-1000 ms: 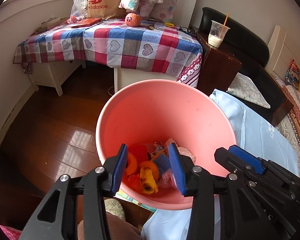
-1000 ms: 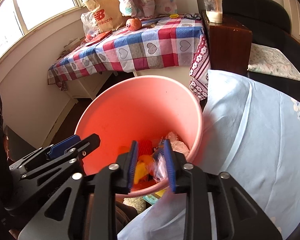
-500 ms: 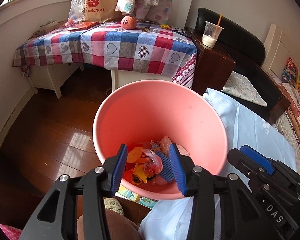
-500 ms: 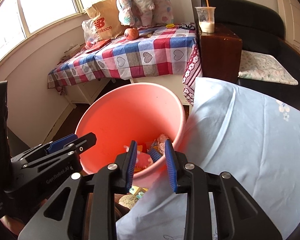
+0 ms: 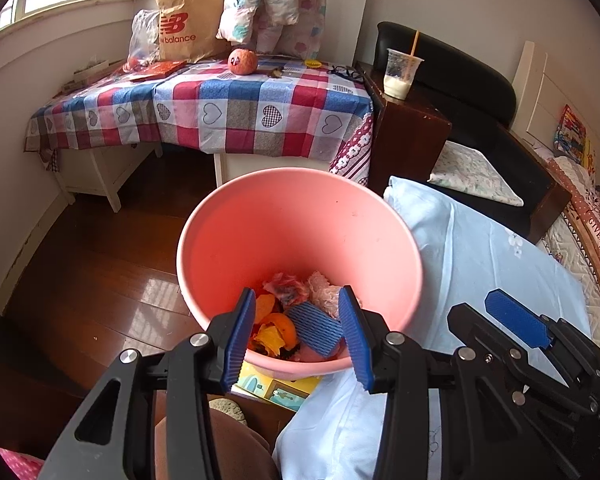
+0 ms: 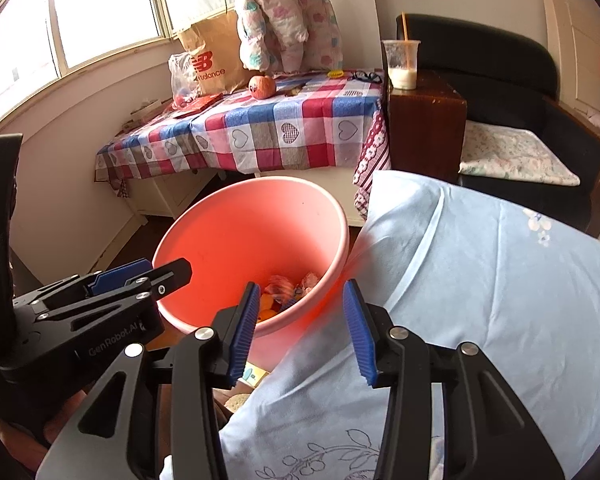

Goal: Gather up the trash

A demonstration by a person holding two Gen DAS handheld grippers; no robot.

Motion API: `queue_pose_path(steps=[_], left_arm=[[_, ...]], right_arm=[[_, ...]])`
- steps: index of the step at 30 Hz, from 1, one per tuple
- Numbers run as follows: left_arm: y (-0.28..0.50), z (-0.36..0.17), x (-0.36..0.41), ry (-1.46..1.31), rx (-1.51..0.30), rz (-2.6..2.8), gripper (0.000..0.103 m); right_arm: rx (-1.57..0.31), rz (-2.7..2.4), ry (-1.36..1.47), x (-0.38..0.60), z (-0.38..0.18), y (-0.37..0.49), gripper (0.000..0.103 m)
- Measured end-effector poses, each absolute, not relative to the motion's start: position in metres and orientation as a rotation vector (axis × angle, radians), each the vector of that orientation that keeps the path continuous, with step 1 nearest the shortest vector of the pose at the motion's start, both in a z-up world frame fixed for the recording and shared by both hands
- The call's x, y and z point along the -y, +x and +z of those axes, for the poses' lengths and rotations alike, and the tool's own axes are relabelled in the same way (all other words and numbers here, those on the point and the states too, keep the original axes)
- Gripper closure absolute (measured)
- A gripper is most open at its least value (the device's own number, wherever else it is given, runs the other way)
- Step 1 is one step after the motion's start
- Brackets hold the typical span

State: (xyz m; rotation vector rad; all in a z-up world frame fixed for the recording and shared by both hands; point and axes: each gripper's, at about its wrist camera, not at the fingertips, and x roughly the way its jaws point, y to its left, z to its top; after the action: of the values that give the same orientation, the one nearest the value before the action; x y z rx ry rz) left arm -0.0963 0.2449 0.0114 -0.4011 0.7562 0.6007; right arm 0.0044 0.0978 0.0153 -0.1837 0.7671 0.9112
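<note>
A pale blue sheet [image 6: 480, 280] covered the bed on the right, and the pink bucket [image 5: 300, 216] stood against its edge, probably so that scraps could be dropped in from the bedside. At the bucket's bottom lay the trash [image 5: 296, 316]: orange peel, a blue ridged scrap and crumpled pinkish wrappers, all inside and none on the rim. The left gripper [image 5: 298, 336] hung above the near rim with its jaws apart and nothing between them. The right gripper [image 6: 302, 330] hovered over the spot where bucket met sheet, jaws likewise apart and empty, which suggested both were free to fetch more.
</note>
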Motion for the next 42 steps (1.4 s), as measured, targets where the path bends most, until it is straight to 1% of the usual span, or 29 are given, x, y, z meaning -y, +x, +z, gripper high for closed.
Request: queue_pose_path(steps=[13, 17, 28, 42], left_arm=[[-0.103, 0.021, -0.23, -0.381, -0.742, 0.588, 0.061], [-0.102, 0.022, -0.224, -0.37, -0.743, 0.575, 0.062], [-0.106, 0.031, -0.213, -0.354, -0.721, 0.553, 0.062], [-0.105, 0.033, -0.204, -0.347, -0.727, 0.532, 0.062]], right_arm=[[-0.731, 0.895, -0.169, -0.081, 0.022, -0.004, 0.057], [-0.737, 0.883, -0.16, -0.077, 0.021, -0.005, 0.052], [-0.693, 0.823, -0.14, -0.061, 0.028, -0.008, 0.052], [-0.699, 0.784, -0.137, -0.053, 0.025, -0.006, 0.052]])
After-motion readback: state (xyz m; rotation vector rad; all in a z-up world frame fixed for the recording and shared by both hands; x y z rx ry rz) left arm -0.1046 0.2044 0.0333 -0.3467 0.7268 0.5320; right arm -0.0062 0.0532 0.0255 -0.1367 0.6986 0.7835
